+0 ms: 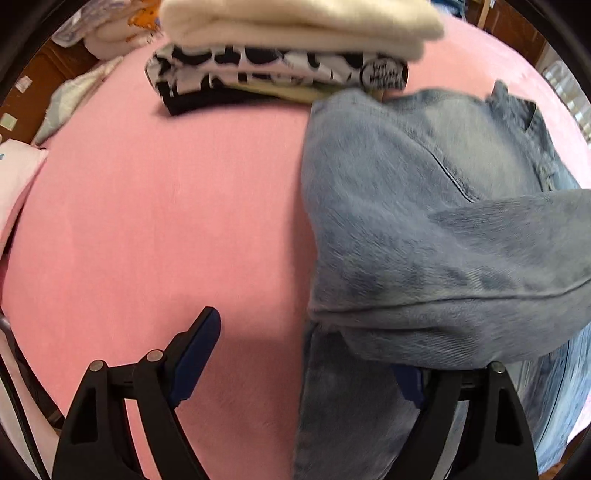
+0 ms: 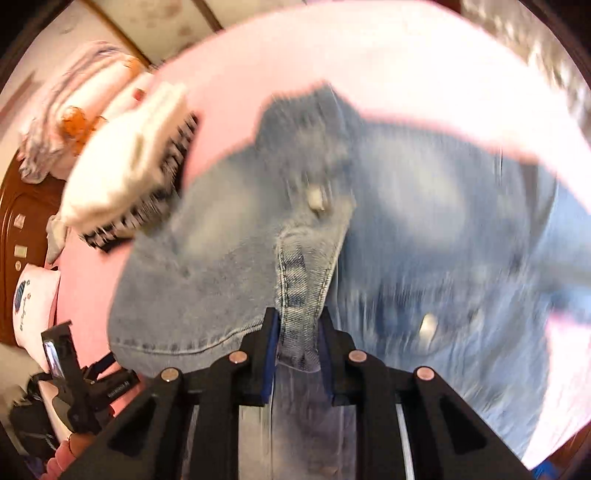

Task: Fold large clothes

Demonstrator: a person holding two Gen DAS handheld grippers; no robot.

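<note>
- On the pink bed sheet (image 1: 147, 221), the light-blue jeans (image 1: 424, 229) are lying in a rumpled heap, filling the right half of the left wrist view and most of the right wrist view.
- In the right wrist view, a stitched fold of the jeans (image 2: 299, 288) is sitting between the two blue pads of the right claw (image 2: 298, 354), which is clamped on that denim, the cloth rising in a ridge toward the pads.
- The left claw (image 1: 310, 354) is standing wide apart: its left finger (image 1: 195, 350) is hovering over bare pink sheet, while its right finger is mostly hidden beneath an overhanging fold of denim, so I cannot tell whether that pad is touching the cloth.
- At the far side of the jeans, a pile of folded clothes is resting on the sheet: a cream garment (image 1: 295, 26) on top, a black-and-white patterned one (image 1: 273, 70) under it, and dark layers below.
- The jeans' upper edge is lying just beside that pile.
- Beyond the bed's left edge, loose pale linens (image 1: 103, 26) and brown wooden furniture (image 1: 40, 74) are showing.
</note>
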